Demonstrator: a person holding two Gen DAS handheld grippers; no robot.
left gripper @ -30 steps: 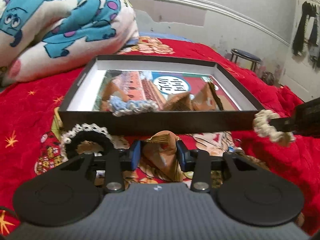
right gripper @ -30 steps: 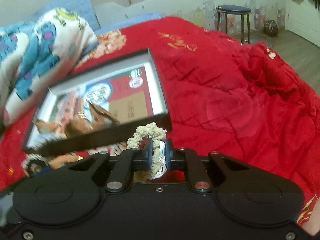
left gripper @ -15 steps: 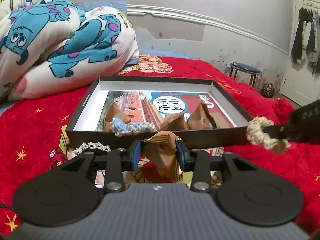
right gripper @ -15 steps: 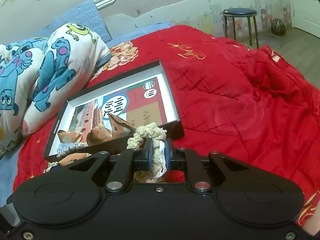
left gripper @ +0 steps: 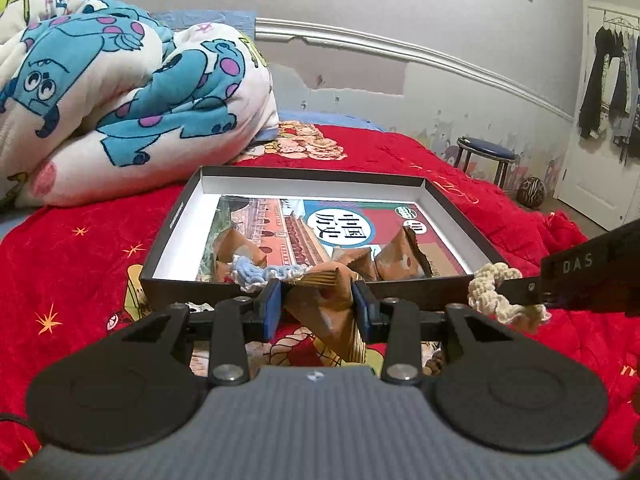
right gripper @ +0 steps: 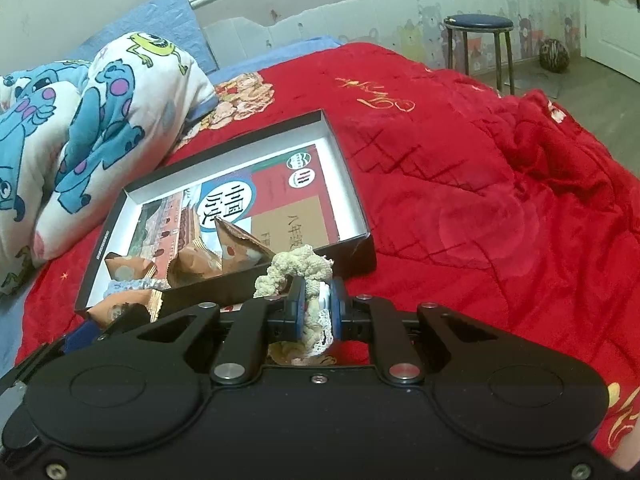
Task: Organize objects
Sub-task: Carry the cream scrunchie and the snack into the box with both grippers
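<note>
Snack packets and scrunchies are spread between both grippers and a shallow black box (left gripper: 304, 289) lying on a red quilt (right gripper: 460, 168). Nearest in the left wrist view, a brown triangular snack packet (left gripper: 320, 308) is pinched between the blue pads of the left gripper (left gripper: 316, 309), whose jaws are set partly apart around it, just in front of the box's near wall. In the right wrist view, the right gripper (right gripper: 317, 312) is closed almost fully on a cream scrunchie (right gripper: 298, 270), which is bunched above and below the pads. Inside the box, at its near end, a light blue scrunchie (left gripper: 256, 274) and several more brown packets (right gripper: 236, 250) are seen lying on a printed book cover (right gripper: 240, 204). Beyond the box, a folded monster-print blanket (left gripper: 120, 92) is heaped at the left. Farther off, a blue-topped stool (right gripper: 478, 24) is seen against the wall.
</note>
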